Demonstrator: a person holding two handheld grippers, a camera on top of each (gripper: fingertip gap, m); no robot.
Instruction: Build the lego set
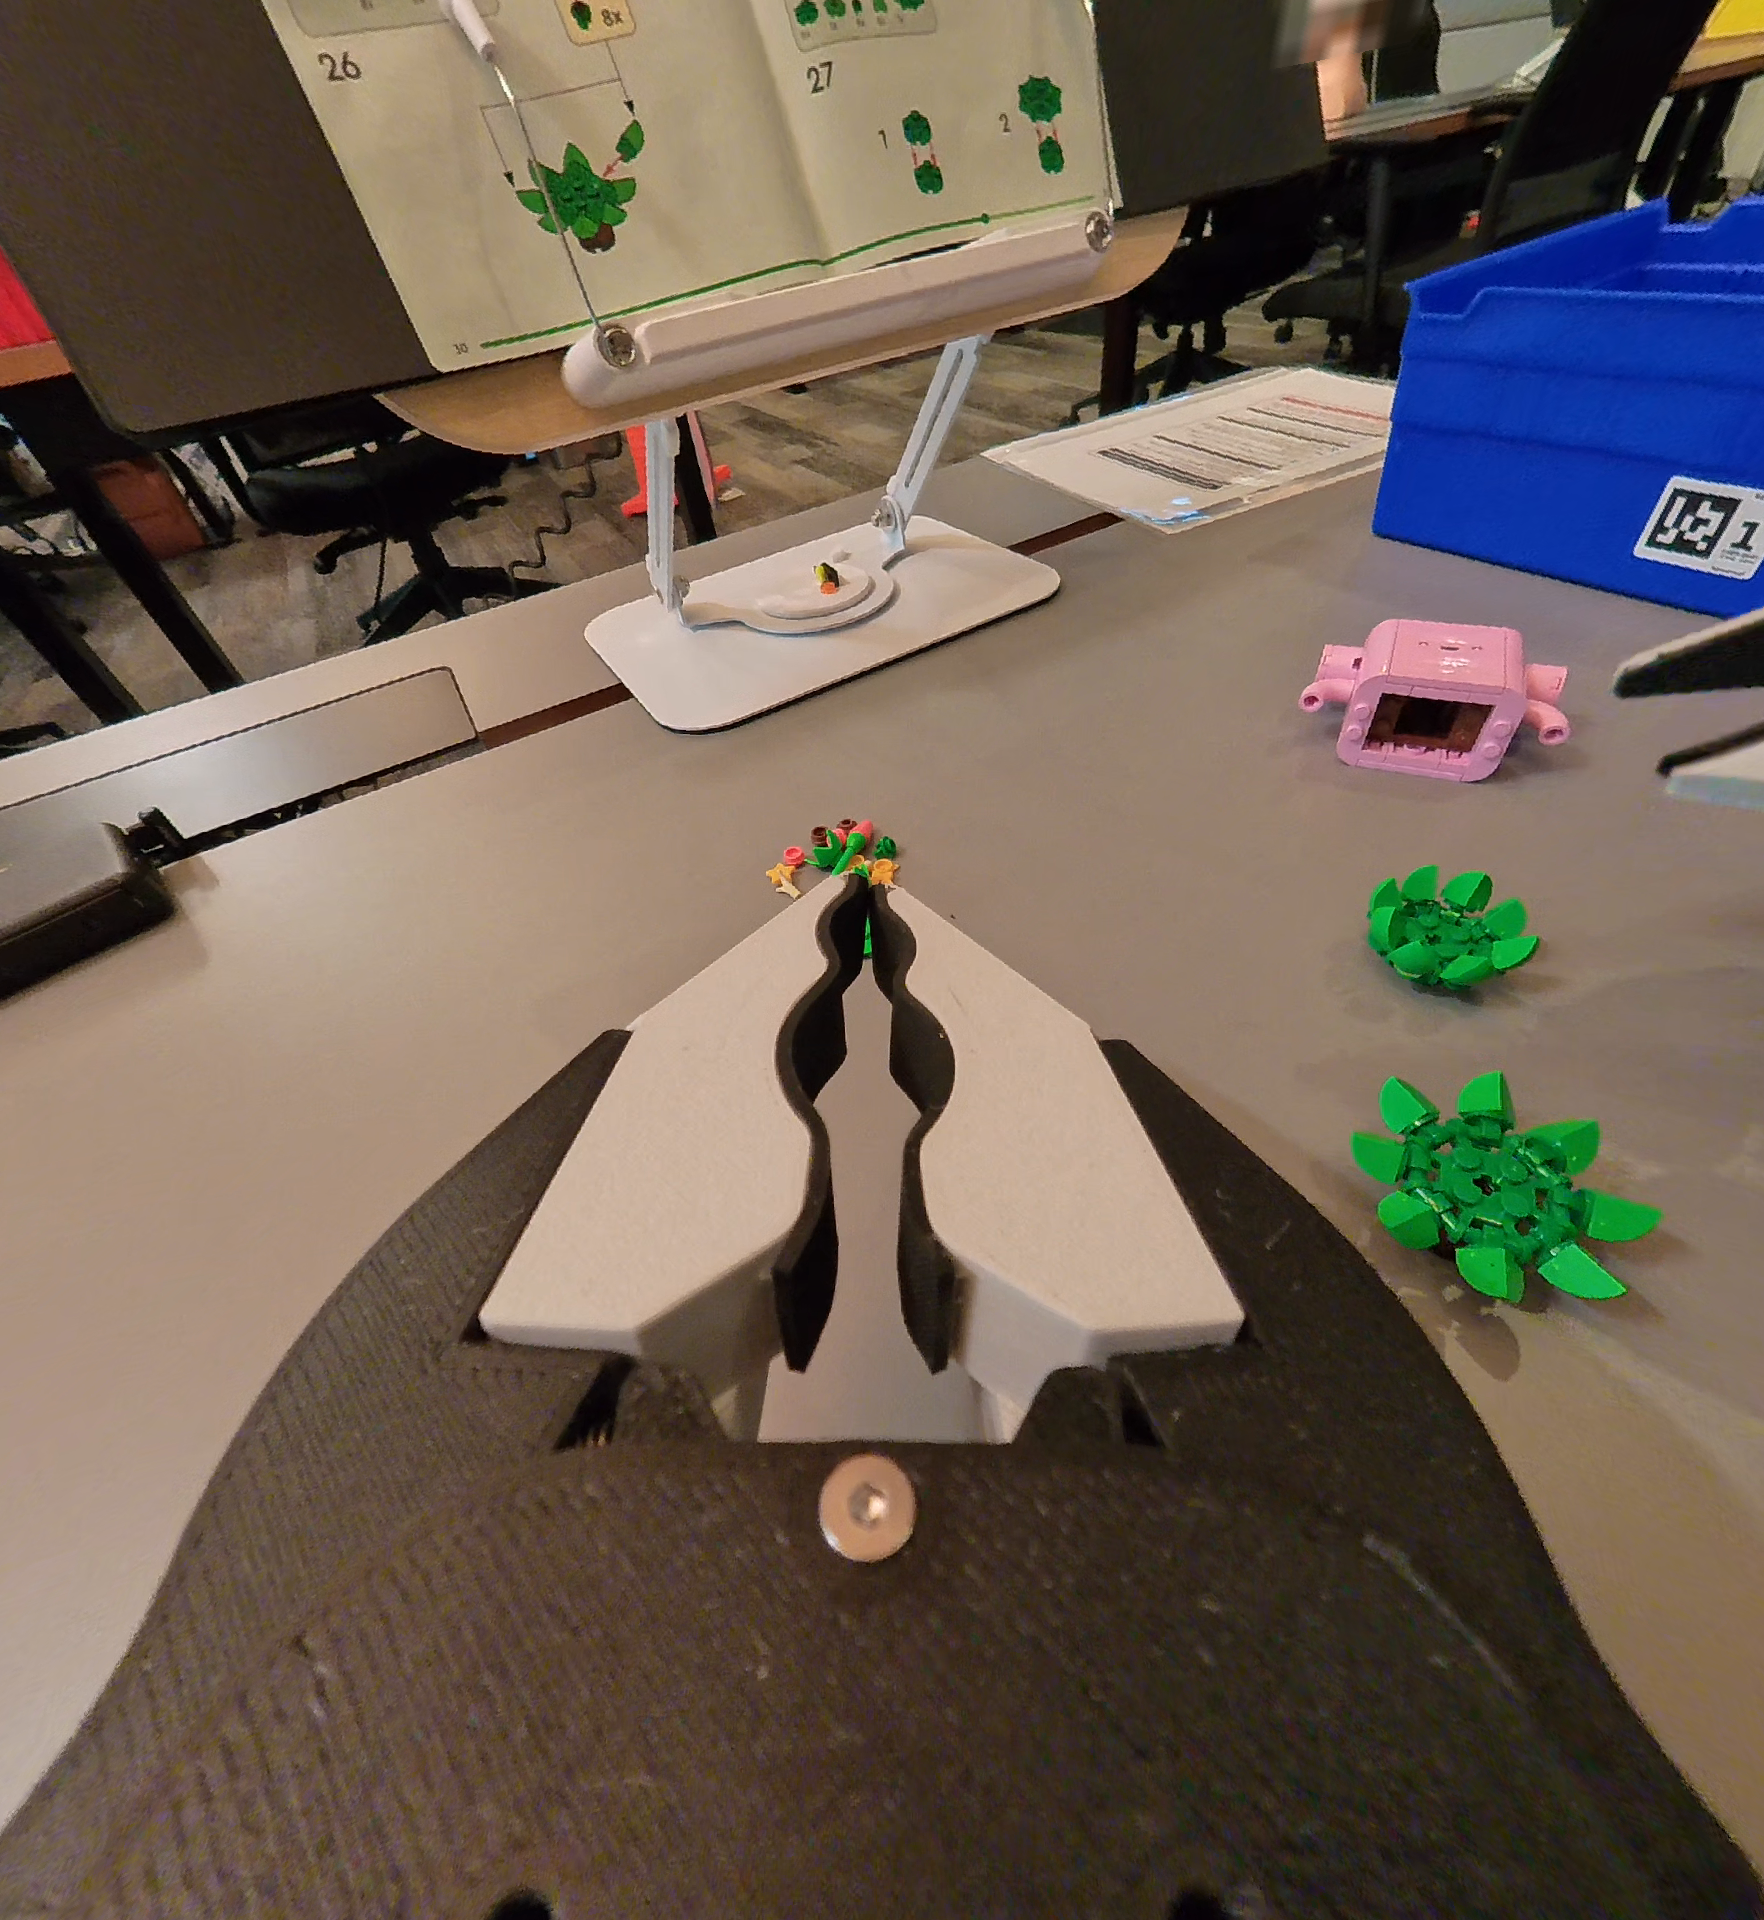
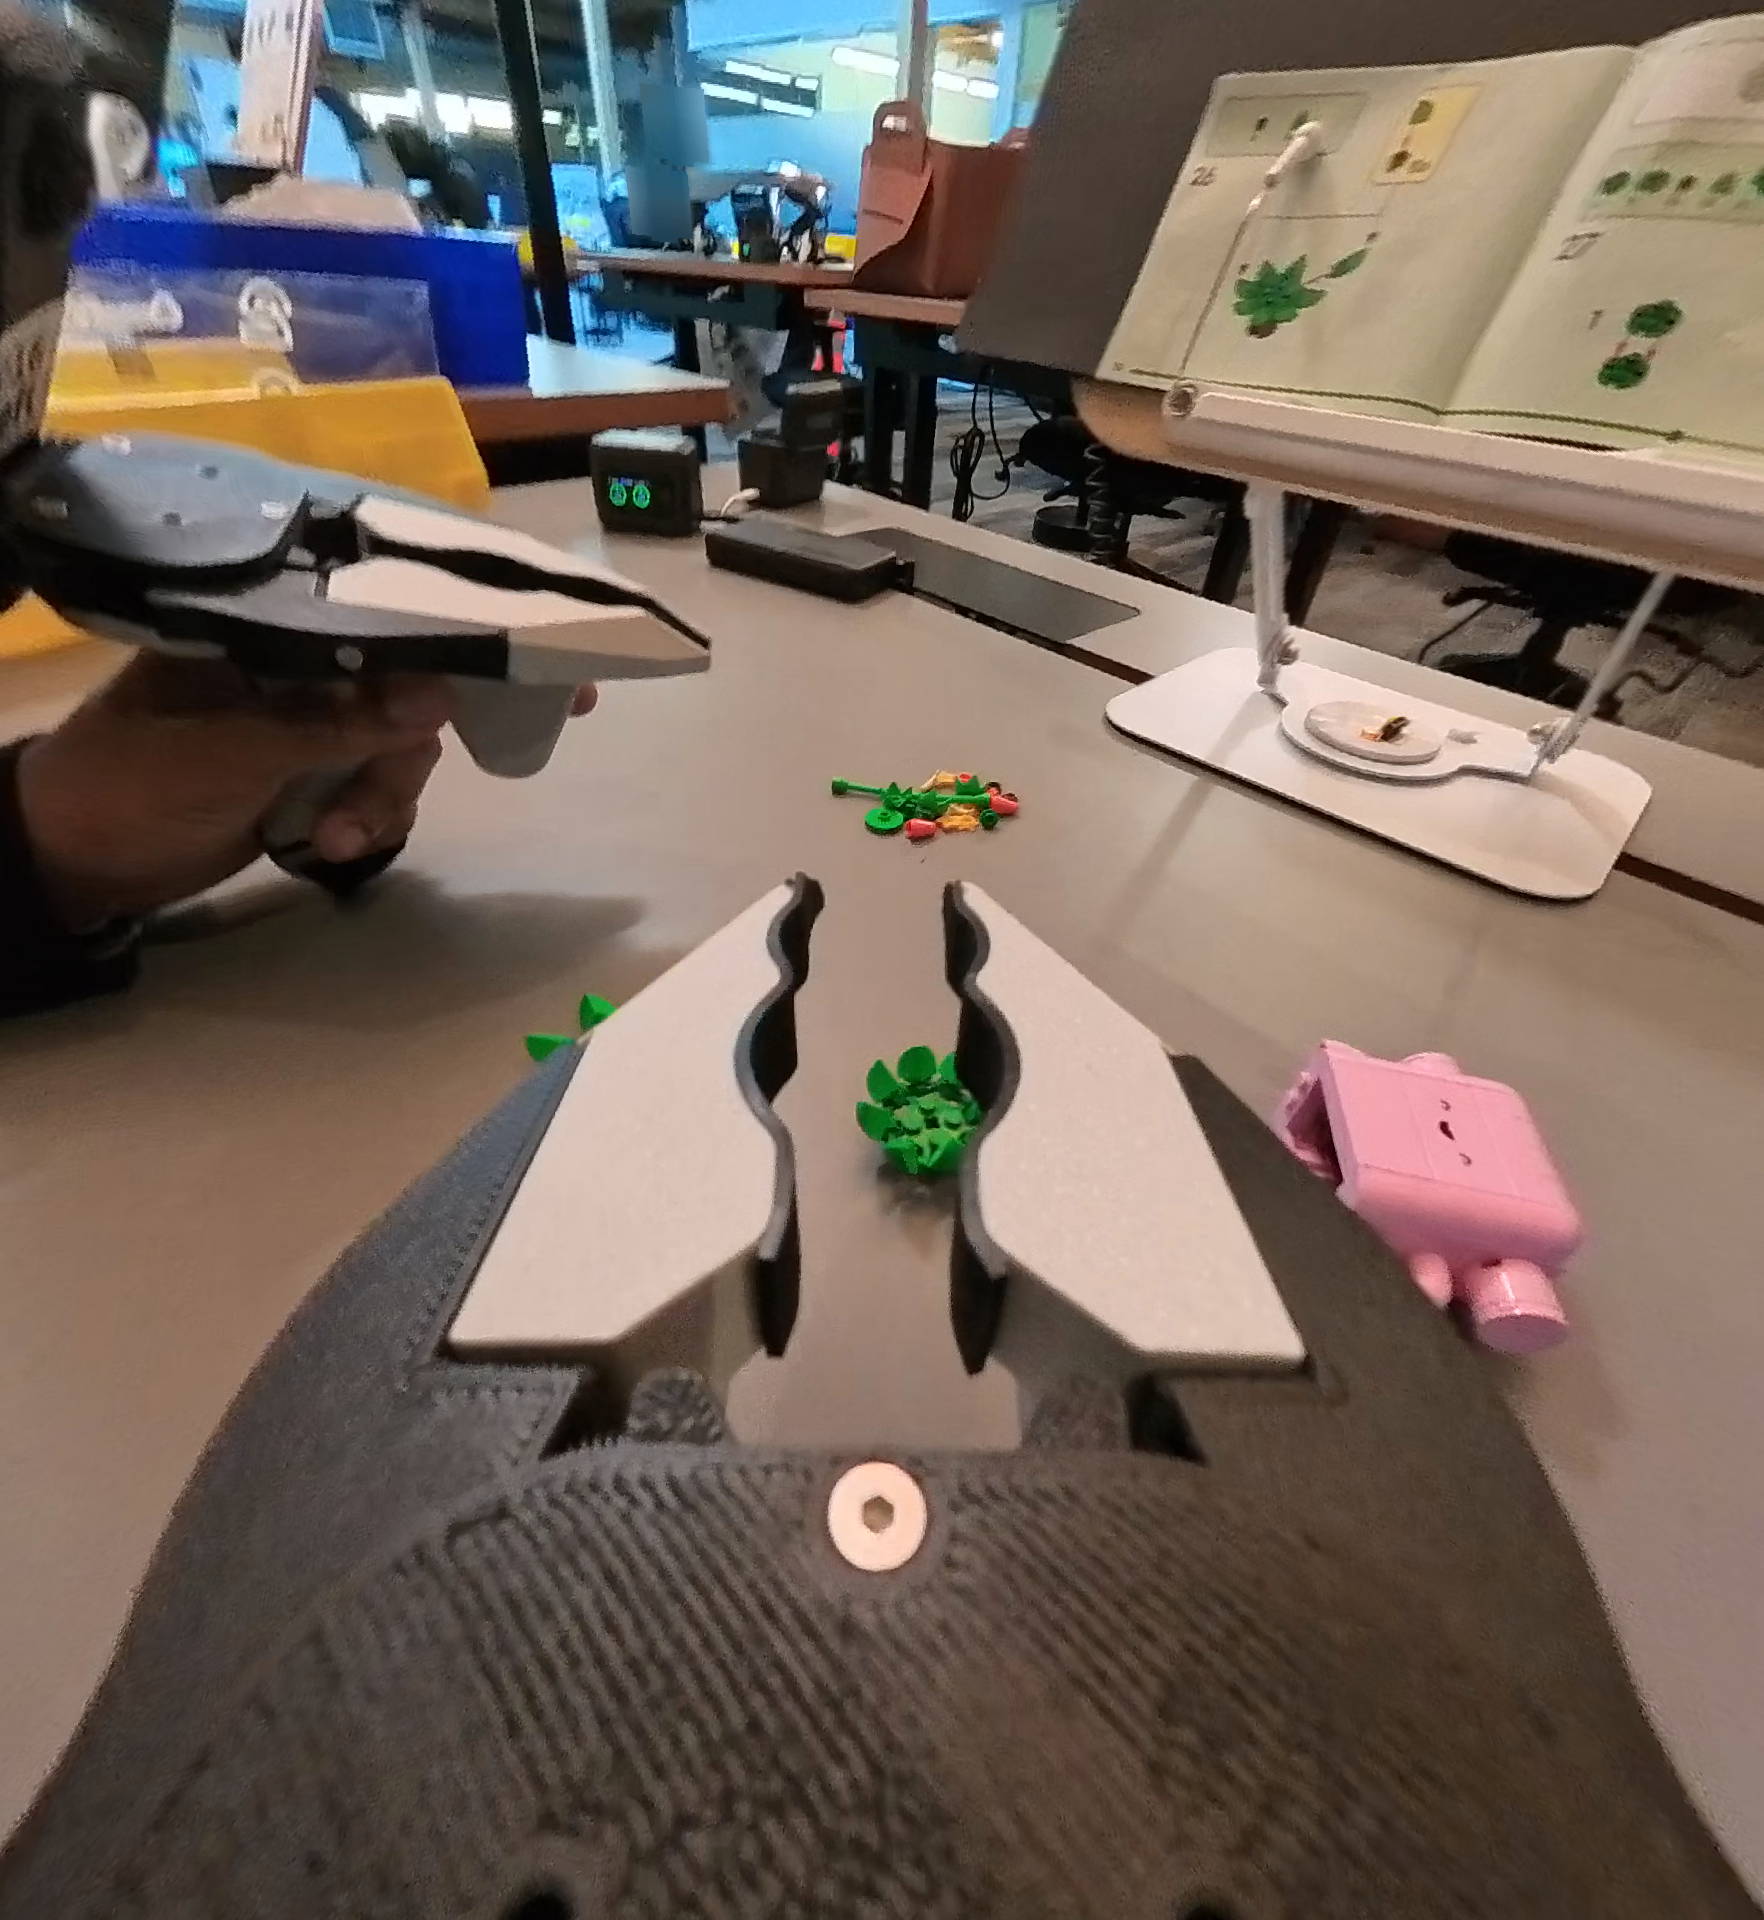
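Note:
My left gripper is shut, with nothing visibly held. It hangs above the grey table, pointing at a small pile of loose Lego pieces, green, pink, orange and brown. In the right wrist view it is held in a hand, left of the pile. My right gripper is open and empty above a small green leaf cluster, which shows between its fingers. A larger leaf cluster lies nearer; the small one is beyond it. A pink Lego pot lies on its side to the right.
An open instruction booklet rests on a white stand at the back of the table. A blue bin and a printed sheet sit at the back right. A black power brick lies at the far left. Spacing between my two grippers at the tips: around 15 cm.

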